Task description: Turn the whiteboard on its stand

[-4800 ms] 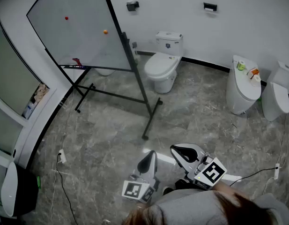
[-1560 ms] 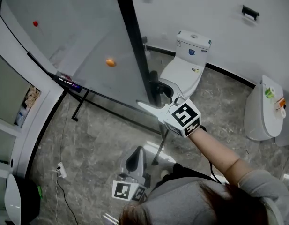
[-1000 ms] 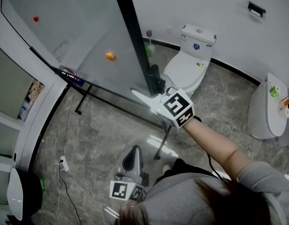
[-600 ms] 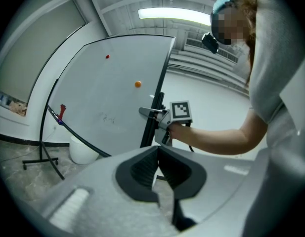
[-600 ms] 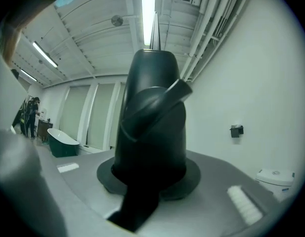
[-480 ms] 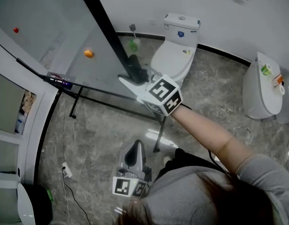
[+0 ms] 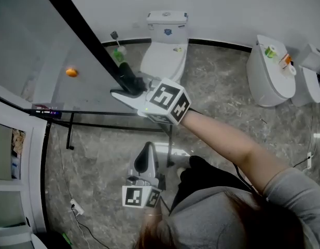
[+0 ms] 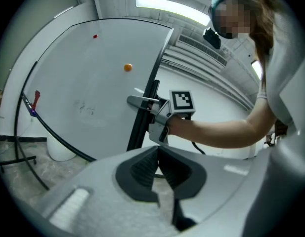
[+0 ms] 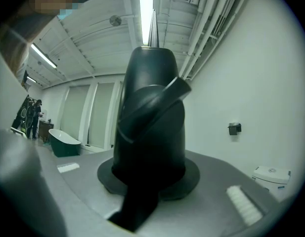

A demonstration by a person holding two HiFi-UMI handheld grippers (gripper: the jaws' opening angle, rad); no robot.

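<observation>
Whiteboard (image 7: pixel 45 61), black side edge (image 7: pixel 77 26) upright, right gripper (image 7: pixel 126 80) jaws just closed on it; left gripper (image 7: pixel 145 161) jaws together.

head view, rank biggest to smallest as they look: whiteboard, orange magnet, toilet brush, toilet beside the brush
1. whiteboard
2. toilet
3. toilet brush
4. orange magnet, only slightly smaller than the brush and nearer the camera, so those two are unsure

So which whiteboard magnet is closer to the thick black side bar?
The orange magnet; the red magnet sits much farther from that bar.
</observation>
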